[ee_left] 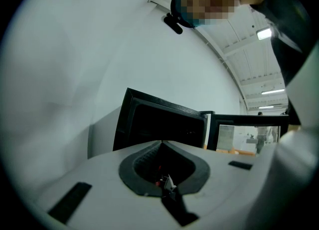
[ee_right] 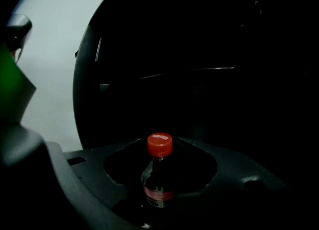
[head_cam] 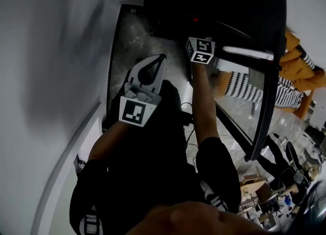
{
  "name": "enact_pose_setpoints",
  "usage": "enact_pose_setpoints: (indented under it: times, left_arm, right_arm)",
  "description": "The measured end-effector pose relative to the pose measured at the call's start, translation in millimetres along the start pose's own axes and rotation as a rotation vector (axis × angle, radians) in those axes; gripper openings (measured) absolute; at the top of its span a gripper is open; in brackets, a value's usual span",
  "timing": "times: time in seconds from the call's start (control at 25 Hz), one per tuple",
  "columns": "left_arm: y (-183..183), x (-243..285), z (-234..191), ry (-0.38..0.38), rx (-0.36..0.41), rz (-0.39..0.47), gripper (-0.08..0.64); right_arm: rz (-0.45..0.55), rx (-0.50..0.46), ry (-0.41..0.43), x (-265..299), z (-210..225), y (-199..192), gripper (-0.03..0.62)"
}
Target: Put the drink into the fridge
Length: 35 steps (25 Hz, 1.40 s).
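A dark cola bottle (ee_right: 158, 186) with a red cap (ee_right: 159, 144) stands upright between the jaws of my right gripper (ee_right: 160, 156), which is shut on it. In the right gripper view the black inside of the fridge (ee_right: 199, 74) fills the space ahead. In the head view only that gripper's marker cube (head_cam: 200, 50) shows, at the fridge opening (head_cam: 204, 4); its jaws and the bottle are lost in the dark. My left gripper (head_cam: 162, 58) hangs lower left of the opening, shut and holding nothing. The glass fridge door (head_cam: 262, 76) stands open to the right.
A white wall (head_cam: 46, 76) runs along the left, close to the fridge's side. Past the door on the right are a person in a striped and orange top (head_cam: 293, 66), and boxes and clutter on the floor (head_cam: 254, 185). The left gripper view shows the fridge cabinet (ee_left: 159, 124) ahead.
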<state>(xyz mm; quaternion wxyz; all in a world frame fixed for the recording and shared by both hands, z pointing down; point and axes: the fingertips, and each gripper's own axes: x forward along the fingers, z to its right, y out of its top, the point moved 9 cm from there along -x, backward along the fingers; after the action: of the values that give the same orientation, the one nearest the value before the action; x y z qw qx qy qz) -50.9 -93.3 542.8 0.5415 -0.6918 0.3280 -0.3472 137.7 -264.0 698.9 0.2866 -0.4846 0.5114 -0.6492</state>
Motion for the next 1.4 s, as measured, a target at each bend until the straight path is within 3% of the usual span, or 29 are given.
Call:
enact_pose_setpoints:
  times: [0.76,1.4]
  left_arm:
    - [-20,8,-6,0.03,-0.01,0.011,0.005]
    - [-9,12,-11,0.044,-0.024,0.012,0.005]
  right_arm:
    - [0.006,0.009,0.007,35,5,-15,0.142]
    - [0.02,-0.001,0.017,37,1,-13,0.143]
